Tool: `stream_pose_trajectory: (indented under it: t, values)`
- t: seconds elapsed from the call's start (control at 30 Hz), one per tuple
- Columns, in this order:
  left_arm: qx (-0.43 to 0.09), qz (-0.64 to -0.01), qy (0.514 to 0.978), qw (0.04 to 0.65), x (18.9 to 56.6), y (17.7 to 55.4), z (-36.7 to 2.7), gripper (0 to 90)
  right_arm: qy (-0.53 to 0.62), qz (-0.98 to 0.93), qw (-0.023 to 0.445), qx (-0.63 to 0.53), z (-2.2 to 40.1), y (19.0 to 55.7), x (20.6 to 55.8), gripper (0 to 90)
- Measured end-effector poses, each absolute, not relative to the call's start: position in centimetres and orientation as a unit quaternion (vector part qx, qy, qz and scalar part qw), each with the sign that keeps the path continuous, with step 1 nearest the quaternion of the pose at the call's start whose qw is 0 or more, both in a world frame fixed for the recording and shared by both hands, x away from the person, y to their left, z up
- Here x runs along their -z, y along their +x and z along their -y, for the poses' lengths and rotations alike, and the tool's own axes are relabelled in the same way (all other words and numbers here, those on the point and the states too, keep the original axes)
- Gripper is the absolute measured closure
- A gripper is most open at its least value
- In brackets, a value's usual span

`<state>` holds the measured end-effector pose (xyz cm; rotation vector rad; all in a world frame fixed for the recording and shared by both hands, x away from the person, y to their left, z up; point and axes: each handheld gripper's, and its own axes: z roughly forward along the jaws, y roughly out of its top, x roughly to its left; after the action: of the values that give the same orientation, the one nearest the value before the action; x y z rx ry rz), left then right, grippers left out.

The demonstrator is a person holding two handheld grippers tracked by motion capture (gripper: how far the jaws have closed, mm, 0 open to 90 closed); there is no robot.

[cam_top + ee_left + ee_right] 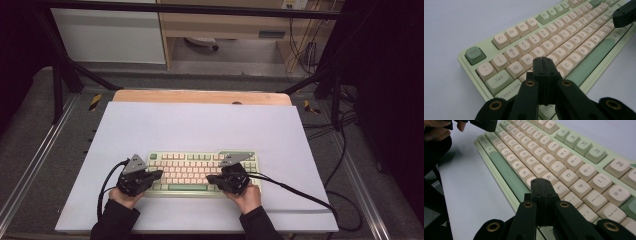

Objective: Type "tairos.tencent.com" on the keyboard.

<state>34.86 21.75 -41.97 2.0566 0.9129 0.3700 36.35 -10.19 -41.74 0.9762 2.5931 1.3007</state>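
A pale green keyboard (200,170) with cream and green keys lies on the white sheet near the front of the table. My left gripper (159,174) hovers over the keyboard's left end, jaws shut with nothing between them. In the left gripper view its tips (543,60) sit above the keys (544,46) near the A and S row. My right gripper (210,178) is over the right half, also shut and empty. Its tips (541,181) in the right gripper view hang above the keyboard (564,167) close to the L key. The two grippers point toward each other.
The white sheet (200,130) covers a wooden table (200,96) whose far edge shows. Black cables (300,192) trail from both grippers across the sheet. A metal frame and dark stands surround the table. The other gripper's tip (624,16) shows at the upper right of the left gripper view.
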Motion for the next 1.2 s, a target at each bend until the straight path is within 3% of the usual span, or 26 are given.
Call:
stream_pose_trajectory:
  t: [0.7,1.2]
  values:
    - [-0.145,-0.366,0.819,0.416,42.2,34.9,-21.9,90.0,0.304,-0.854,0.031,-0.421,5.9,37.1,42.4,90.0]
    - [-0.144,-0.366,0.82,0.415,42.3,35.0,-21.8,90.0,0.296,-0.86,0.036,-0.414,5.5,37.3,42.9,90.0]
